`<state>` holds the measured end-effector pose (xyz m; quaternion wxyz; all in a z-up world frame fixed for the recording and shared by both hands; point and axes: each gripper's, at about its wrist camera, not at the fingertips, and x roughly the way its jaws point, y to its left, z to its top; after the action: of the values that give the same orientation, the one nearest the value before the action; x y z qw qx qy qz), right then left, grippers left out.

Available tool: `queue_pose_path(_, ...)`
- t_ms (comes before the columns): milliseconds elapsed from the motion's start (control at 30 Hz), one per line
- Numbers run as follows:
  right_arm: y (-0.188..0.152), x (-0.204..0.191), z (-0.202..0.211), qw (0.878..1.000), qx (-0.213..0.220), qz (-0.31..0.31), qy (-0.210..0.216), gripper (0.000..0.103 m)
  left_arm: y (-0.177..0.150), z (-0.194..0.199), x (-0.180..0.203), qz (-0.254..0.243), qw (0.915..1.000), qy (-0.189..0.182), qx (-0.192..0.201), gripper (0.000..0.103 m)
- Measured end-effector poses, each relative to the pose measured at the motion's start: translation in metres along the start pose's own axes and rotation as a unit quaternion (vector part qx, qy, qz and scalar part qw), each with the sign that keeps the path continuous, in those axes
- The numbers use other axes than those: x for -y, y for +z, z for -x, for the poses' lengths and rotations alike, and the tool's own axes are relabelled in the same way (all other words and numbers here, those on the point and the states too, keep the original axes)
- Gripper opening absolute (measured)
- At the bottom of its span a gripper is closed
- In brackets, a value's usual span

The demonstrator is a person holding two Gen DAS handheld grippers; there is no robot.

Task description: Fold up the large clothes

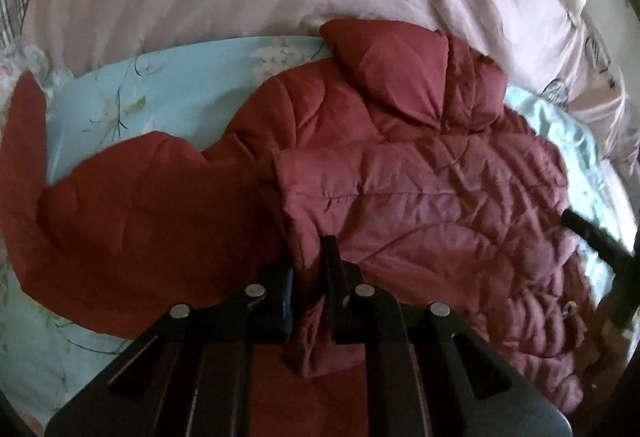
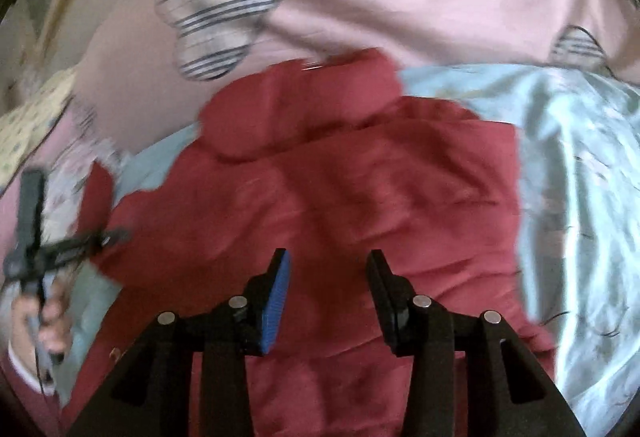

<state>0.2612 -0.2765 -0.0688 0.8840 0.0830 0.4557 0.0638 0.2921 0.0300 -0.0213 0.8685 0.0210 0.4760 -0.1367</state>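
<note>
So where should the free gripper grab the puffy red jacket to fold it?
Probably the jacket's loose right edge, where it ends against the blue sheet. That edge is thin enough for the open right gripper to pinch, coming in from the sheet side. The padded middle is likely too bulky. The left gripper is already shut on the folded-over edge.

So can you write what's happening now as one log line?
step: folding red jacket | left gripper: shut on jacket edge | right gripper: open, nothing between its pads | surface: blue sheet
</note>
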Motion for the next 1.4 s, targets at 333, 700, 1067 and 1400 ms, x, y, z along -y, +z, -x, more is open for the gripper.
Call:
queue_pose_path(333, -0.011, 0.016, -0.042, 0.998, -0.047, -0.002, -0.047, 0.041, -0.004, 0.045, -0.012, 0.026, 0.9973, 0.005, 0.069, 0.020)
queue_pose_path(700, -0.009, 0.016, -0.037, 0.997, -0.048, 0.011, -0.063, 0.043, -0.014, -0.025, 0.031, -0.004, 0.9996, -0.025, -0.011, 0.021)
queue_pose_path(1067, -0.014, -0.011, -0.046, 0.994, -0.059, 0.051, -0.072, 0.052, -0.023, -0.039, 0.017, 0.021, 0.9985, -0.047, -0.019, 0.021)
queue_pose_path(1400, -0.019, -0.008, -0.058, 0.992, -0.062, 0.063, -0.087, 0.053, -0.032, -0.050, 0.006, 0.045, 0.9954, -0.082, -0.021, 0.020)
